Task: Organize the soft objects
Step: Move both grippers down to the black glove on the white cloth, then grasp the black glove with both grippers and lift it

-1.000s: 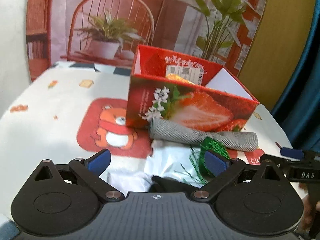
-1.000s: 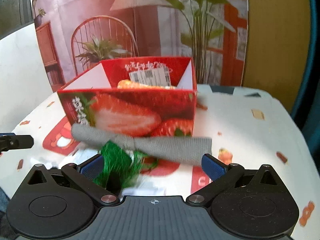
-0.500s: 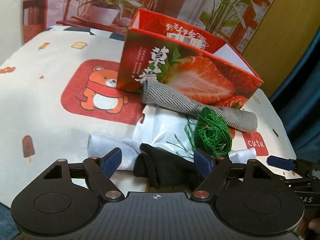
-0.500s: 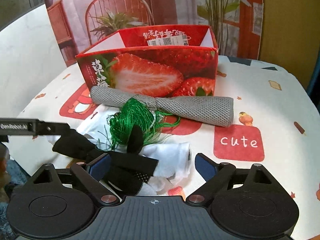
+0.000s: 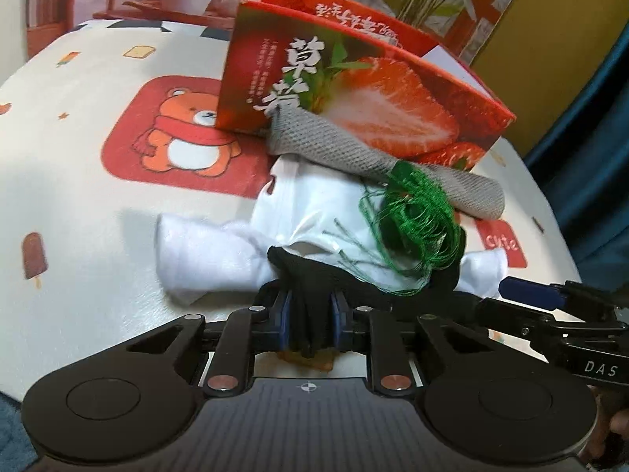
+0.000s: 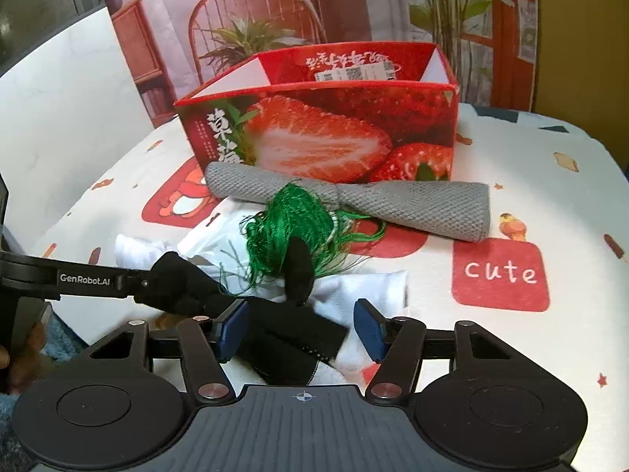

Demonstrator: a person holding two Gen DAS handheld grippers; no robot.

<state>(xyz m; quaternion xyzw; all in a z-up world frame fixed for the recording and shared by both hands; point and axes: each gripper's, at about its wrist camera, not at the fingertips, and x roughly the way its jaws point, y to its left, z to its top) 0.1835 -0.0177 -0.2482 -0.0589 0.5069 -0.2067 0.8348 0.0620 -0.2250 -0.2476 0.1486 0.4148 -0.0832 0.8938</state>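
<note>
A pile of soft things lies in front of the red strawberry box [image 5: 354, 90] [image 6: 326, 133]. My left gripper [image 5: 310, 320] is shut on one end of a black sock [image 5: 314, 283]. The sock also shows in the right wrist view [image 6: 291, 334], lying between the open fingers of my right gripper [image 6: 300, 332]. A green thread bundle [image 5: 416, 216] [image 6: 298, 228] rests on a white plastic bag [image 5: 314, 196]. A rolled grey cloth [image 5: 373, 157] [image 6: 393, 200] leans against the box. A white sock [image 5: 208, 255] [image 6: 365, 287] lies under the black one.
The table [image 5: 78, 157] has a cream cloth with a bear patch [image 5: 177, 133] and a red "cute" patch [image 6: 499, 273]. The box is open on top. The near table edge is close below both grippers. My left gripper's finger [image 6: 78, 277] reaches in from the left.
Both grippers moved down and in toward the pile. My left gripper closed on the black sock. My right gripper narrowed around the sock's other end but stays open.
</note>
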